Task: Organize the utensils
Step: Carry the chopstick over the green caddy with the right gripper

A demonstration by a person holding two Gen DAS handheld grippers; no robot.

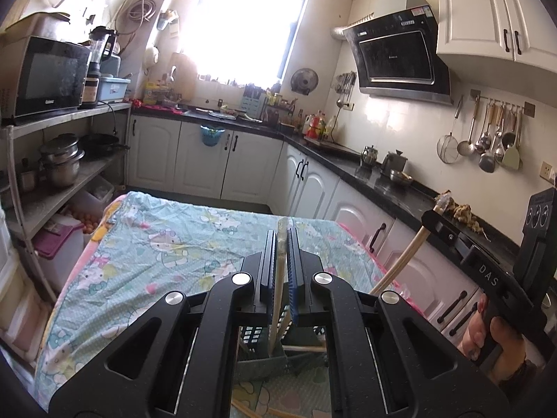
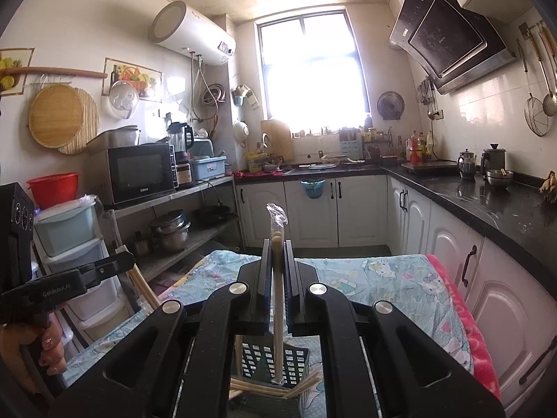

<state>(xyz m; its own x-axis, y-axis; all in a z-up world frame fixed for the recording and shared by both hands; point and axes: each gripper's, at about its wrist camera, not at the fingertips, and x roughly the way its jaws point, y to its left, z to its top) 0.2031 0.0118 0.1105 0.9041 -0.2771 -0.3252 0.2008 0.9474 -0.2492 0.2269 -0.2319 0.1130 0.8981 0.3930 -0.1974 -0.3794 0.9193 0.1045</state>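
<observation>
Holding pale plastic-wrapped chopsticks [image 1: 280, 278] and [image 2: 277, 299], left claw [image 1: 282, 240] and right claw [image 2: 277, 254] clamp above the dark perforated holder [image 2: 275, 365] at lower centre; tilted sticks could miss it

Both views are lit by daylight from the window [image 1: 243, 17], which is blown out to white, with haze spread over nearby walls. Straight lines are bowed by fisheye distortion, and dark vignetting is seen at the corners.
</observation>
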